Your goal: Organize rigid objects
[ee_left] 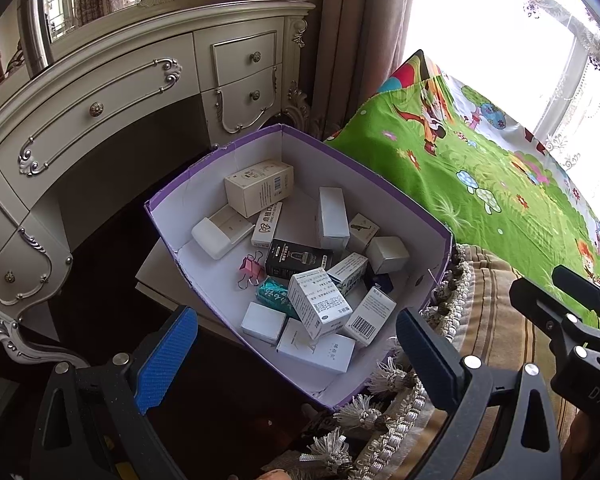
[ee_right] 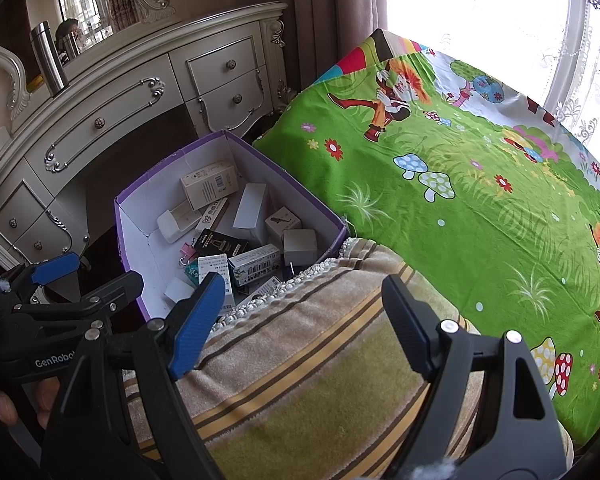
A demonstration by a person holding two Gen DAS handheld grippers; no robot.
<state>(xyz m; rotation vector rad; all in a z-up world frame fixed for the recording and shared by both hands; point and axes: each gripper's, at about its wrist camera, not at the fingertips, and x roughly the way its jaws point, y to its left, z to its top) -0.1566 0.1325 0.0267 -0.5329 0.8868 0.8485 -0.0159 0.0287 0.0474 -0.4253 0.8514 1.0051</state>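
Landmark: I take the purple-rimmed cardboard box with white inside walls as my reference for everything else.
Box contents: I see a jumble of small cartons lying loose on its floor, none in any order.
Far corner of the box: a cream rectangular carton with a barcode lies on its side, resting partly on a white rounded plastic case.
Middle of the box: a black carton with a printed bottle picture lies flat, with a pink metal binder clip just beside it.
Near end of the box: a white carton with dense printed text stands tilted among other white cartons.
Left claw: released, blue-padded fingers spread wide above the near end of the box, gripping nothing.
Right claw: released too, hanging empty over the striped tan cushion with a tasselled fringe that touches the box's near right side.
Beyond the box: a cream carved dresser with silver trim.
Right of the box: a green cartoon-printed bedsheet.
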